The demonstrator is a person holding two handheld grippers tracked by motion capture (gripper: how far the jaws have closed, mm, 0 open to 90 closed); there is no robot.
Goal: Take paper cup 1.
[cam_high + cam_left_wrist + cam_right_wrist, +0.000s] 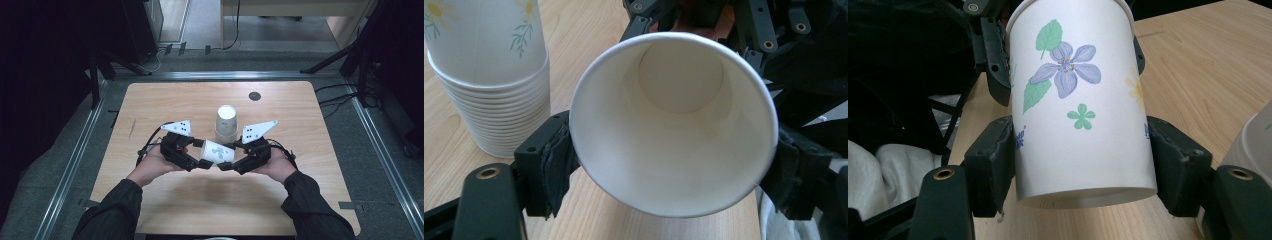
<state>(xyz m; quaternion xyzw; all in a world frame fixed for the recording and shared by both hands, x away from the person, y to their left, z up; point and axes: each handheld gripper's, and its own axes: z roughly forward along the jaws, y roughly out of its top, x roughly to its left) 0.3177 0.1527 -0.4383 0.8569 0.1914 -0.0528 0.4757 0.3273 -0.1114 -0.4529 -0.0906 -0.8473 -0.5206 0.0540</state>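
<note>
Paper cup [217, 152] lies sideways in the air between both tools, above the tabletop [150, 100] middle, toward its near edge. Left hand-held gripper [205, 154] has its pads on the rim end; right hand-held gripper [226, 163] clamps the base end. Likely light, thin-walled and easily crushed: best gripped gently near the stiffer rim or base. Cup stack [226, 123] stands just behind.

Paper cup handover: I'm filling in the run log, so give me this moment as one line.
paper cup on its side | left gripper at rim | right gripper at base | cup stack upside down behind
</note>
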